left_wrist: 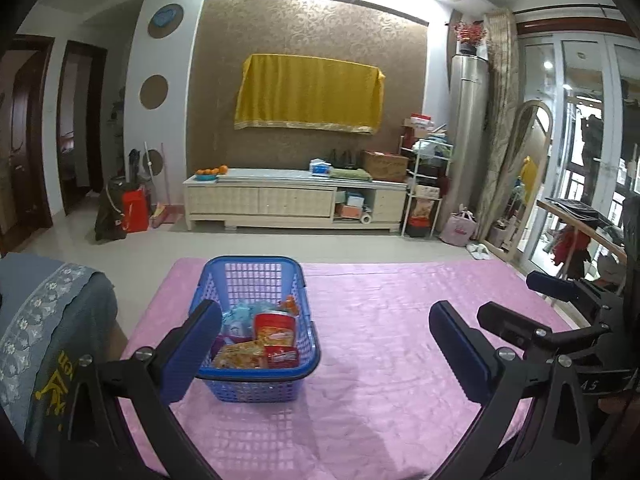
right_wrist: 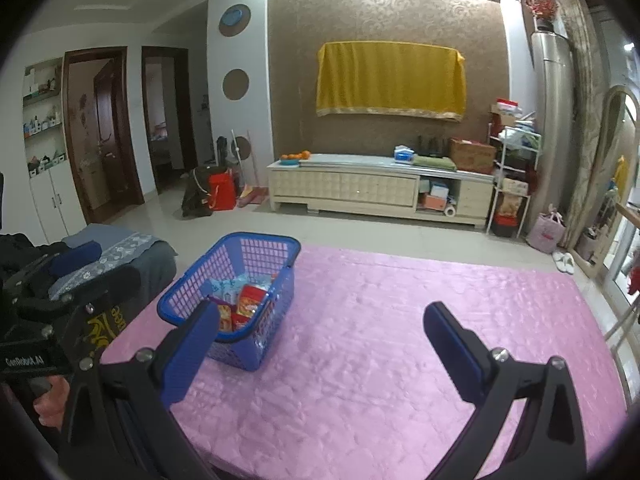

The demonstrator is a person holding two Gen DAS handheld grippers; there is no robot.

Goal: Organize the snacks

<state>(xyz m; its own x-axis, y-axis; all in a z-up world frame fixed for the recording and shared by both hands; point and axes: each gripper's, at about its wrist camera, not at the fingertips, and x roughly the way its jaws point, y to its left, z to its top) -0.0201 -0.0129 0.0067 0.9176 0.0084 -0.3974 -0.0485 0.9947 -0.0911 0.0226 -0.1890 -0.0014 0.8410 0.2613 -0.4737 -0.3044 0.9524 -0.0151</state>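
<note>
Left gripper [left_wrist: 326, 344] nearest, low over the near edge of the pink-covered surface [left_wrist: 400, 320]; fingers wide apart, nothing between them. Right gripper [right_wrist: 320, 344] alongside it, also spread wide and empty. A hand [right_wrist: 48, 396] shows at the left gripper's handle in the right wrist view.

Blue basket [left_wrist: 256, 312] stands on the surface toward its left edge, about midway from near edge to far edge. Long axis runs away from the onlooker, near edge to far edge. Snacks already inside: a red packet [left_wrist: 276, 330] upright in the middle, a yellow-orange packet [left_wrist: 240, 354] lying against the near wall, a pale blue wrapper [left_wrist: 236, 316] behind it. Other wrappers deeper in, too jumbled to name.

No snacks visible loose on the rest of the cloth in either view. Judging by that, gathering looks done or nearly so.

Key relation: the basket sits straight ahead of the left gripper, its left finger [left_wrist: 192, 348] overlapping the basket's near left corner in view. From the right gripper the basket lies ahead and well to the left. Left hand is the nearer one; any reach into or hold on the basket would fall to it, coming in along the long axis over the near wall.
</note>
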